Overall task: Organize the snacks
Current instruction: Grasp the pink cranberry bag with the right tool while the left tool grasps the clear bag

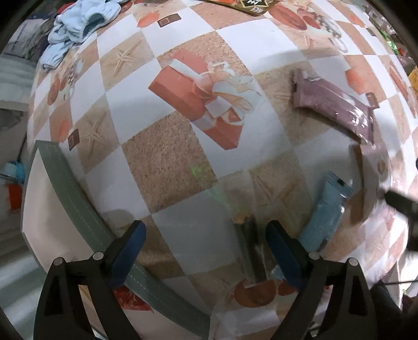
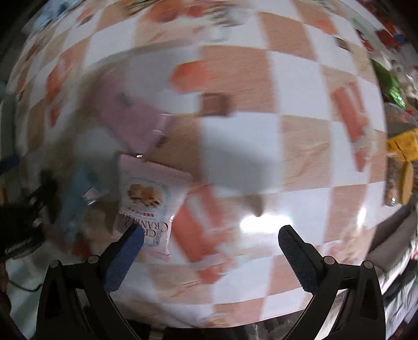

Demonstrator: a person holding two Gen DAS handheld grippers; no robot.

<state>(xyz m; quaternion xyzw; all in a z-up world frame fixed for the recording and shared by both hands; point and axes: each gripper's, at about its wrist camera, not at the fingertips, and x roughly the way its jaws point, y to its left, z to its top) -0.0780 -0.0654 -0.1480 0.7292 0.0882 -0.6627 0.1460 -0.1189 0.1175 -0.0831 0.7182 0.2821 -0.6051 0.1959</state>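
In the left wrist view my left gripper [image 1: 207, 236] points down at the checked tablecloth [image 1: 167, 162] with its jaws wide apart. A slim dark glossy packet [image 1: 250, 251] lies between them, close to the right finger, and no pad presses on it. A blue packet [image 1: 326, 209] lies just outside that finger, and a purple packet [image 1: 331, 107] lies further off. The right wrist view is smeared. My right gripper [image 2: 211, 236] is open, and a pink cranberry packet [image 2: 146, 201] lies at its left fingertip [image 2: 130, 243]. The purple packet [image 2: 130, 117] and blue packet [image 2: 75, 198] show there too.
A white container with a grey-green stitched rim [image 1: 73, 193] sits at the left. A light blue cloth [image 1: 81, 23] lies far left, and a dark packet [image 1: 250, 5] at the far edge. Jars [image 2: 399, 180] and a green packet [image 2: 389, 83] crowd the right side.
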